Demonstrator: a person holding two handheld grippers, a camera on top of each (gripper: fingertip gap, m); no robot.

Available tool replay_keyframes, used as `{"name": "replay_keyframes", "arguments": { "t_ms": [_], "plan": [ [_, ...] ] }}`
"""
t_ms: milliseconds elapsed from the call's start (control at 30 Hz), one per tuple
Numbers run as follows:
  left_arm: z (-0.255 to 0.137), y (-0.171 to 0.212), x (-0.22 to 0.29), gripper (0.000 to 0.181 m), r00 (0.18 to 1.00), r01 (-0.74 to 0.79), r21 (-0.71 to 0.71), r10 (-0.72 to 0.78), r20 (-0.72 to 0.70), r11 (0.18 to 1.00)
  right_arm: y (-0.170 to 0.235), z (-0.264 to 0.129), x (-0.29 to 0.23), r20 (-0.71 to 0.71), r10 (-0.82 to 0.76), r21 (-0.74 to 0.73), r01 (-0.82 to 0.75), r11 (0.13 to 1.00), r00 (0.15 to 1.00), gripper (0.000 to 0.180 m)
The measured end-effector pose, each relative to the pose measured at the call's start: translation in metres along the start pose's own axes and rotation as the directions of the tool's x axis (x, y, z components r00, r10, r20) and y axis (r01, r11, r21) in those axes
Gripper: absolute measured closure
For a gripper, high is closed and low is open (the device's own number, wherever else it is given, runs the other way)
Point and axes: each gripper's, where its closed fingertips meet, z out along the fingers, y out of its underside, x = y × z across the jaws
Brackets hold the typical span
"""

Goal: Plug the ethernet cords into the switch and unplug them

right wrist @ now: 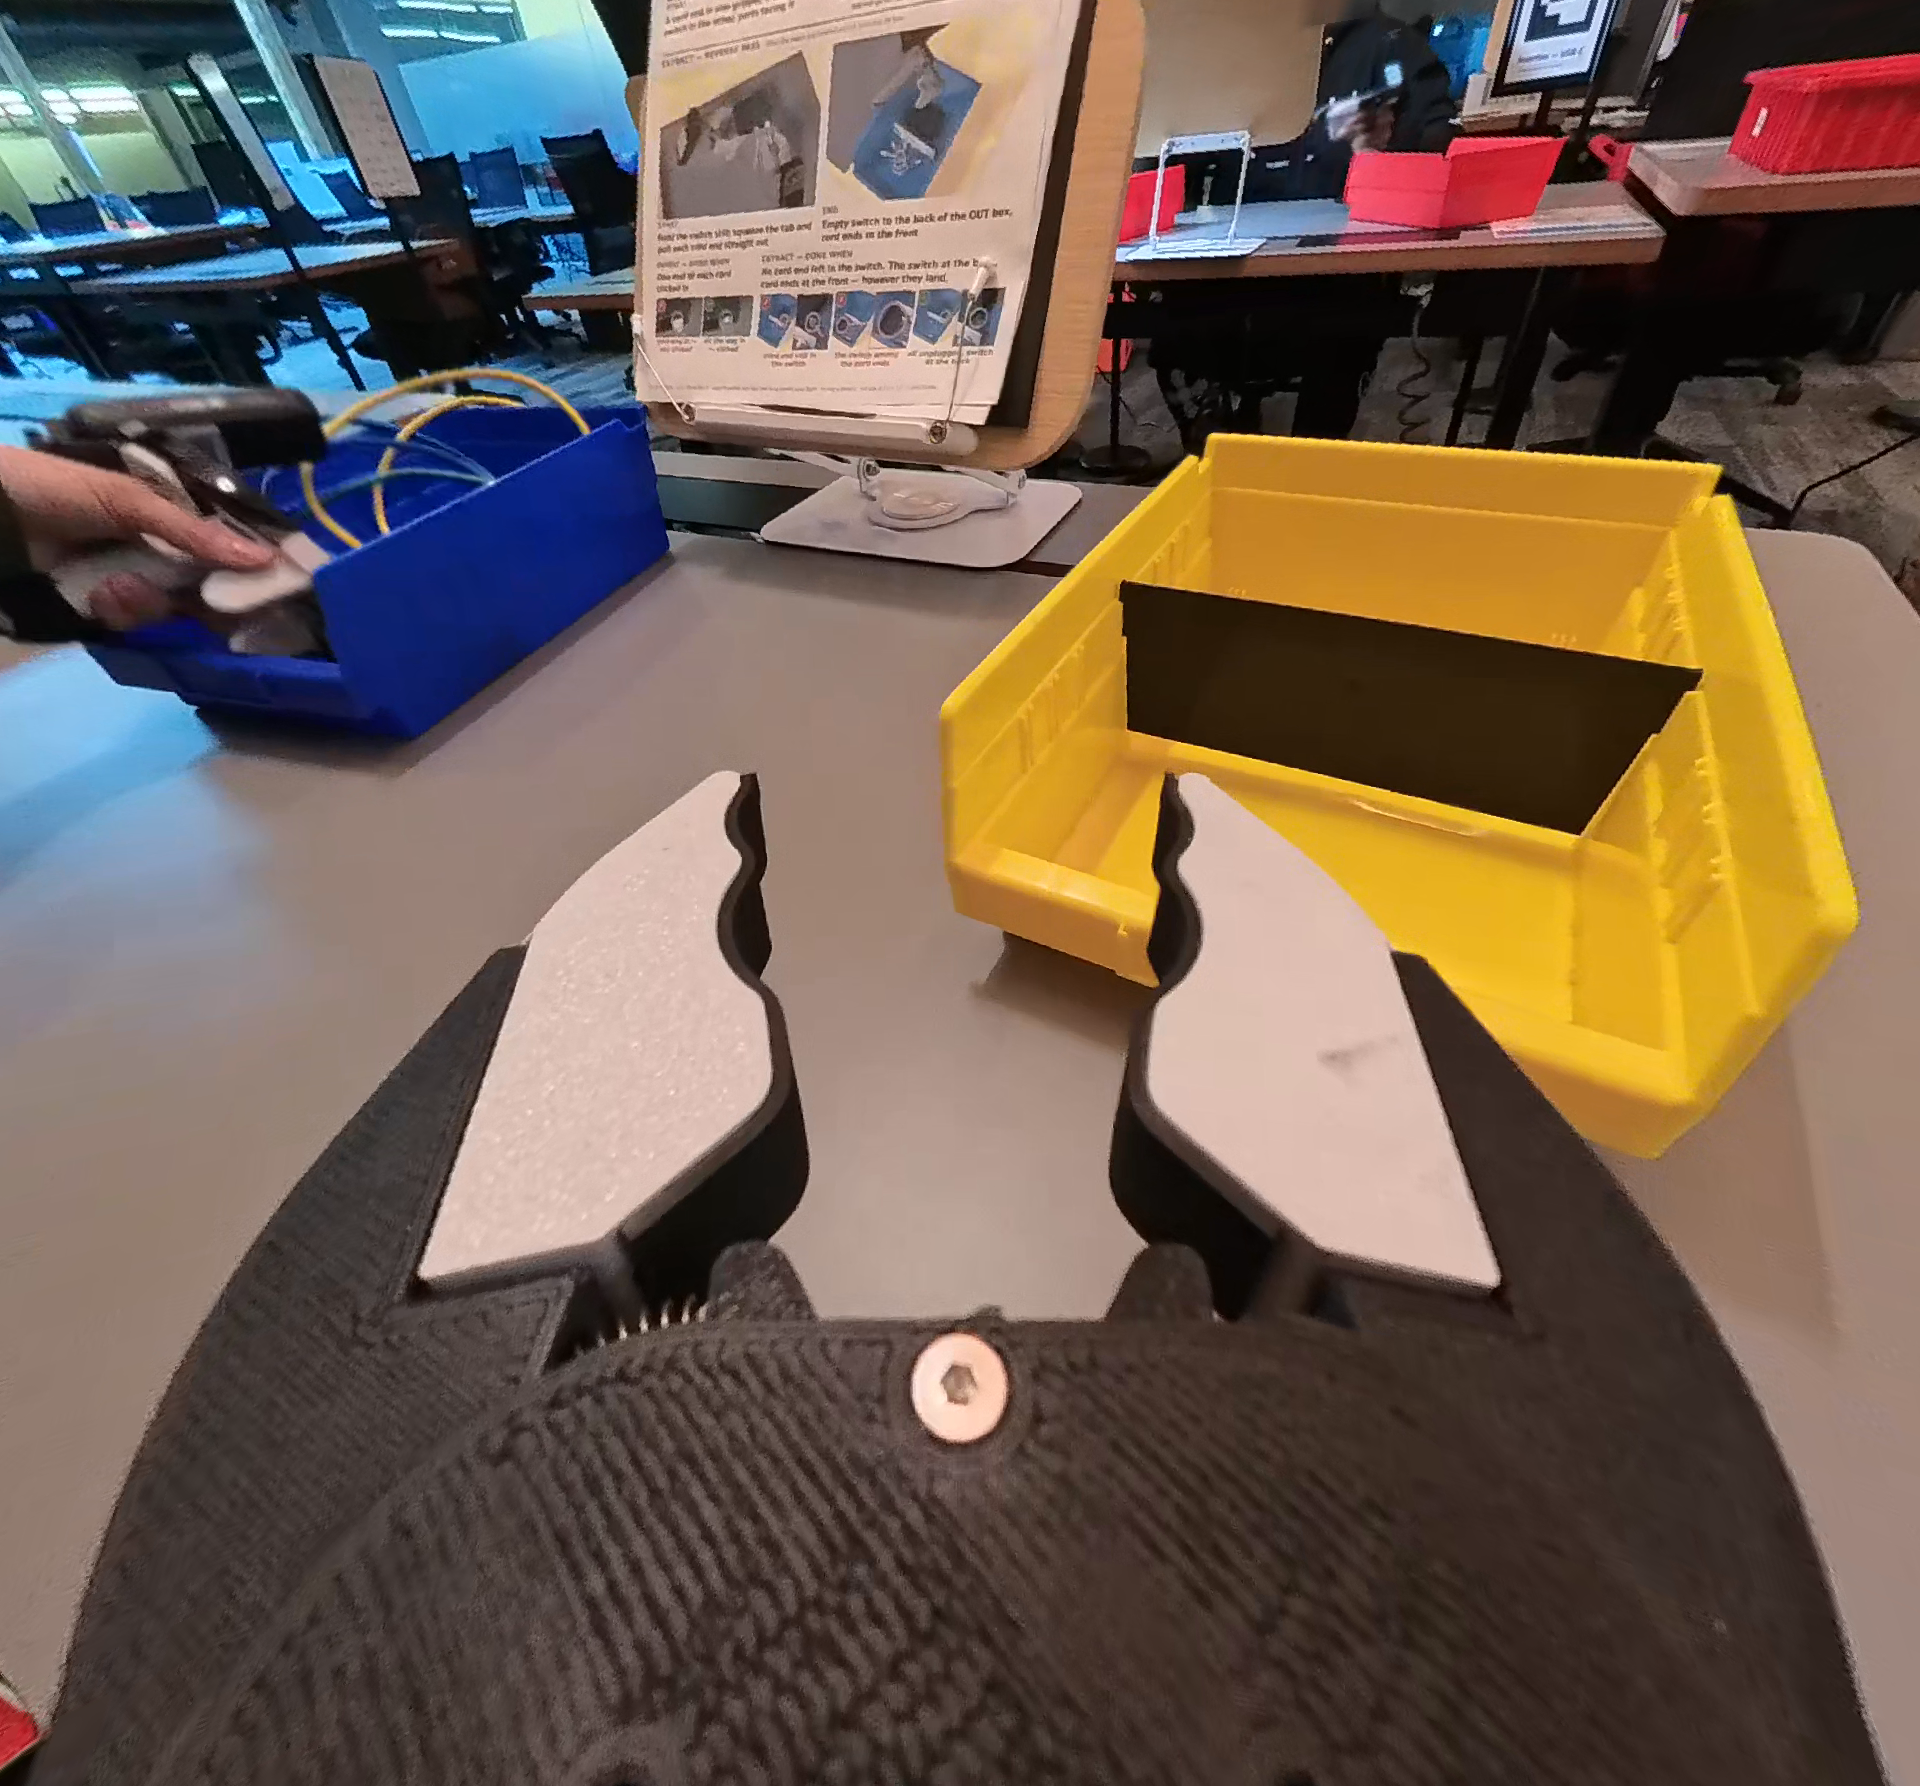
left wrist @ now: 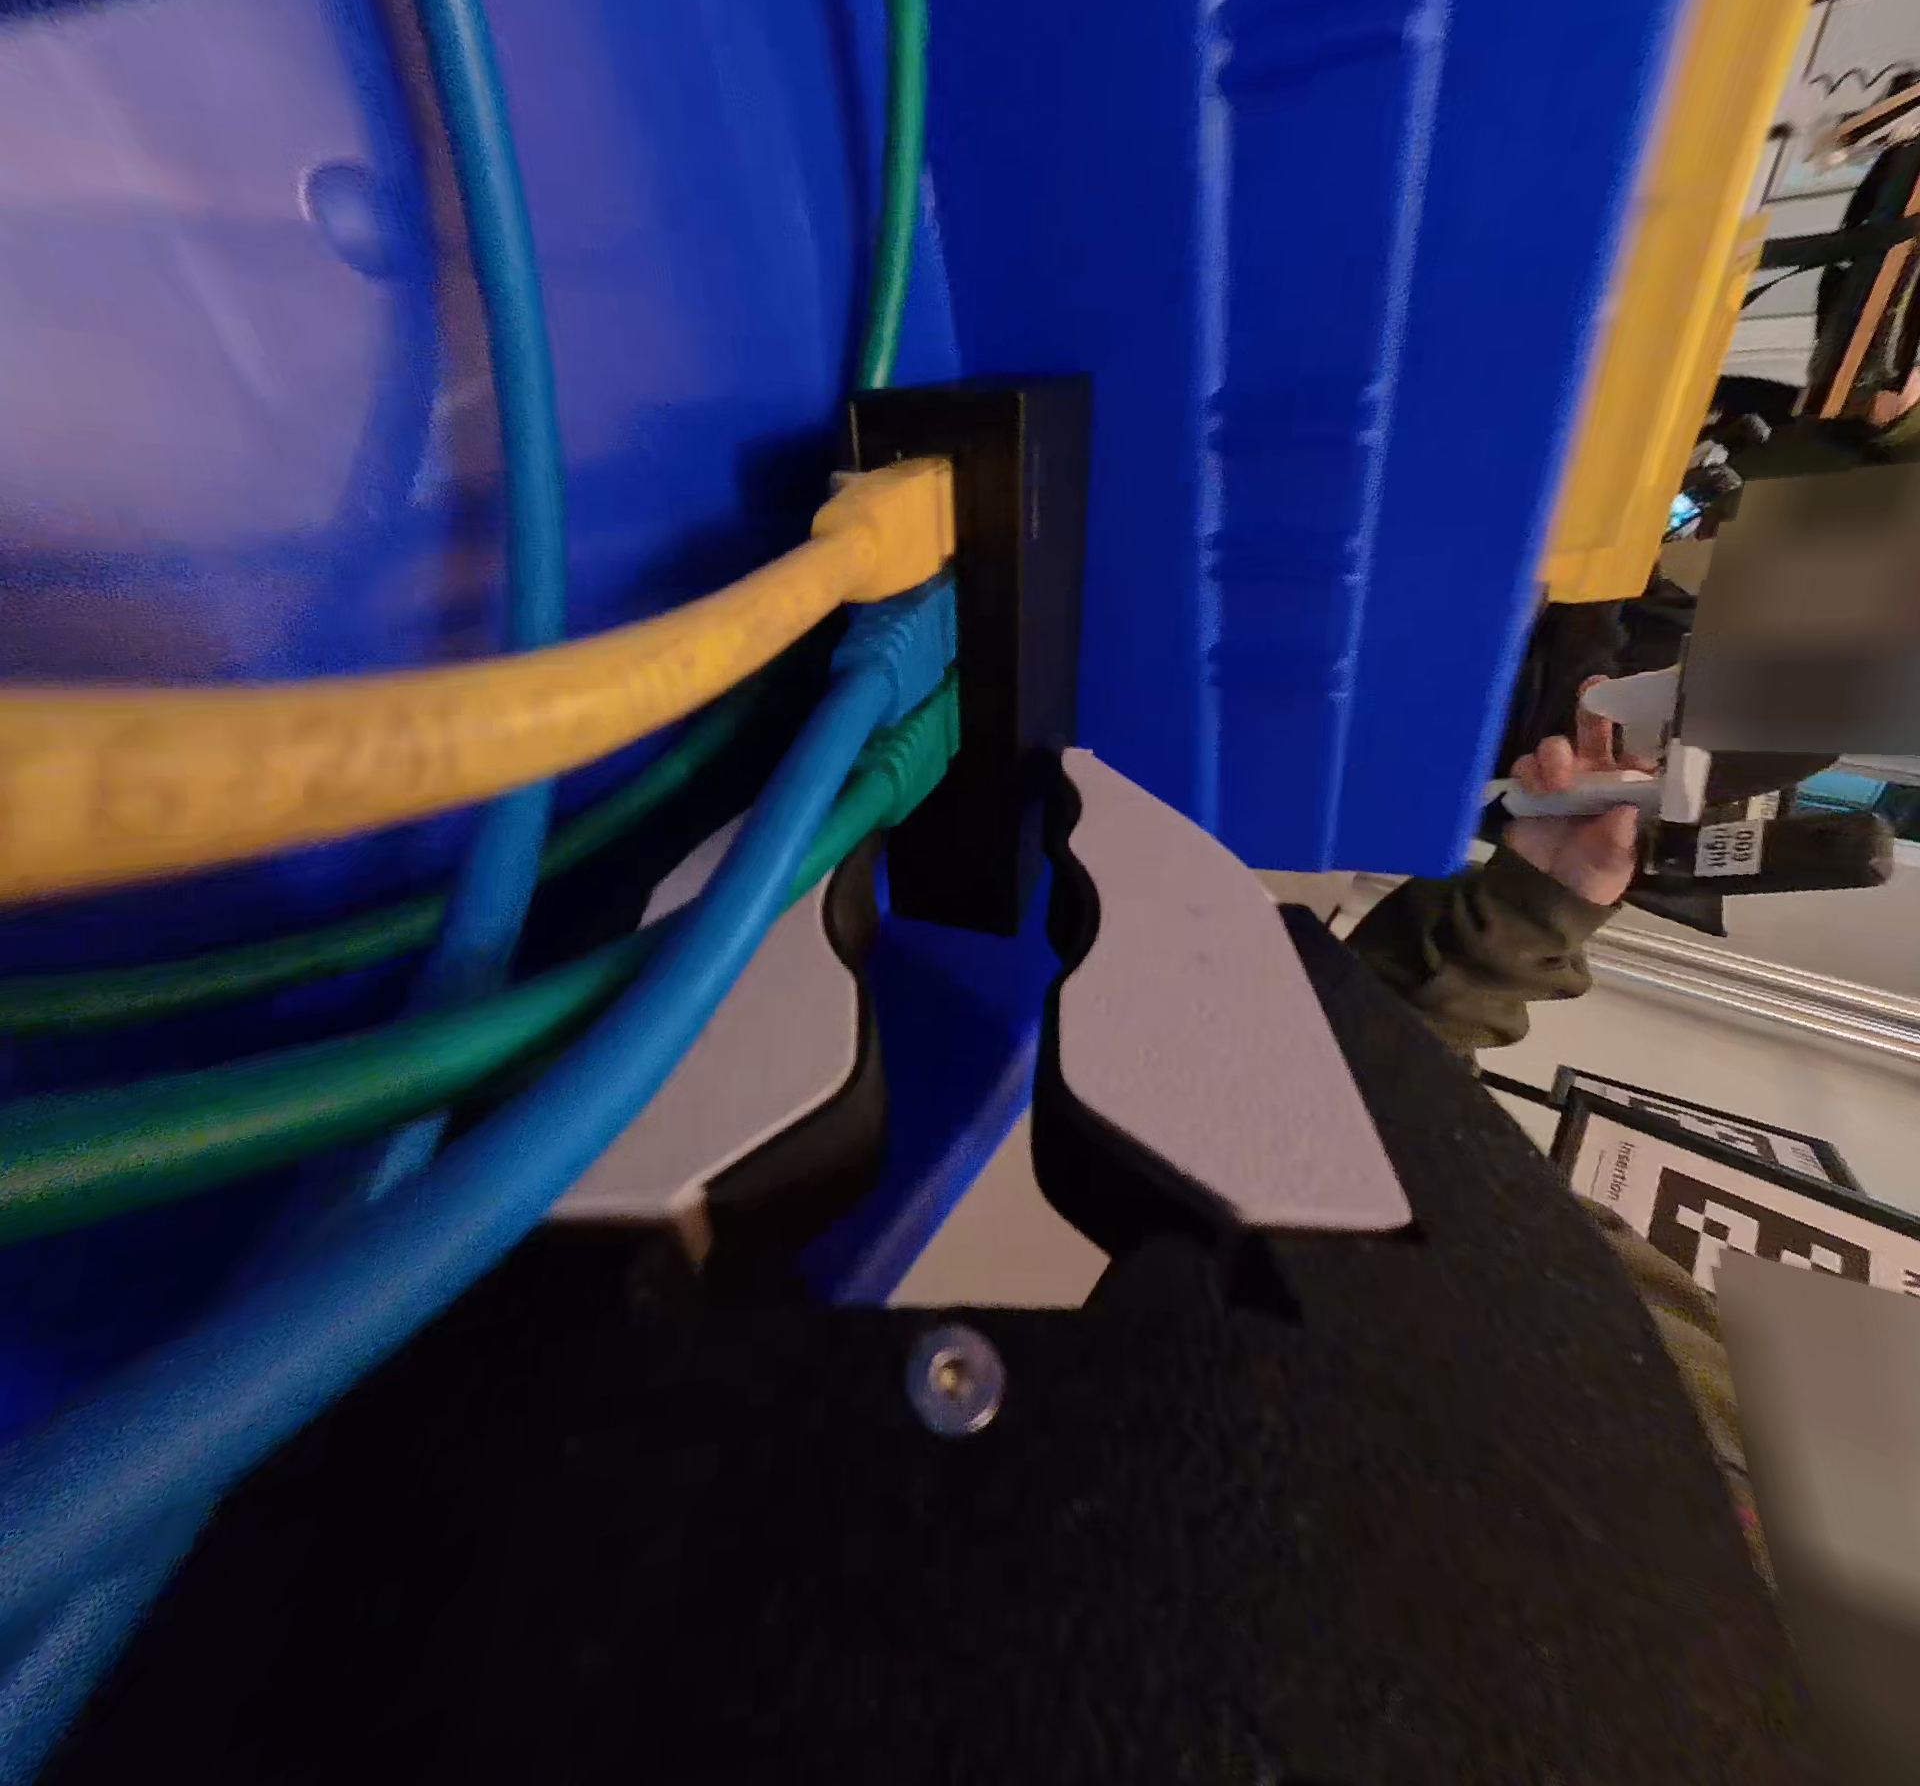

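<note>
Left gripper (left wrist: 961, 843) is down inside the blue bin (left wrist: 1299, 386), fingers clamped on the lower end of the black switch (left wrist: 1023, 593), which sits dead ahead at 12 o'clock with its long axis running along the fingers; yellow cord (left wrist: 520, 708), blue cord (left wrist: 790, 801) and green cord (left wrist: 904, 760) all plugged in, leaving toward 9 o'clock, so any pull goes sideways across the grip. Right gripper (right wrist: 961, 863) is released, empty, over the table (right wrist: 312, 905), well apart, bin at its 10 o'clock. Only the right view shows the empty yellow bin (right wrist: 1039, 863) at 1 o'clock; only the left shows the plugs
</note>
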Motion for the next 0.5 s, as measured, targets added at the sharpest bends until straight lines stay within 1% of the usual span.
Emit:
{"name": "replay_keyframes", "arguments": {
  "t_ms": [33,100,233,333,500],
  "plan": [
    [-0.005,-0.004,0.009,0.149,0.999,-0.014,0.036,0.015,-0.034,0.999,0.000,0.000,-0.001,-0.002,-0.008,-0.003,0.008,1.000,1.000,0.107],
    [-0.017,-0.011,0.029,0.151,0.994,-0.046,0.104,0.055,-0.094,0.994,0.001,0.001,-0.002,-0.001,-0.014,-0.007,0.014,1.000,1.000,0.108],
    [-0.040,-0.010,0.060,0.153,0.983,-0.167,0.157,0.177,-0.056,0.973,0.000,0.003,-0.005,0.008,-0.011,-0.006,0.011,1.000,1.000,0.108],
    [-0.066,-0.012,0.099,0.154,0.961,-0.245,0.218,0.267,-0.076,0.945,0.001,0.004,-0.009,0.010,-0.024,-0.013,0.025,1.000,1.000,0.108],
    [-0.107,-0.015,0.166,0.154,0.910,-0.388,0.292,0.414,-0.030,0.874,0.000,0.006,-0.014,0.020,-0.032,-0.014,0.033,0.999,0.999,0.109]
  ]
}}
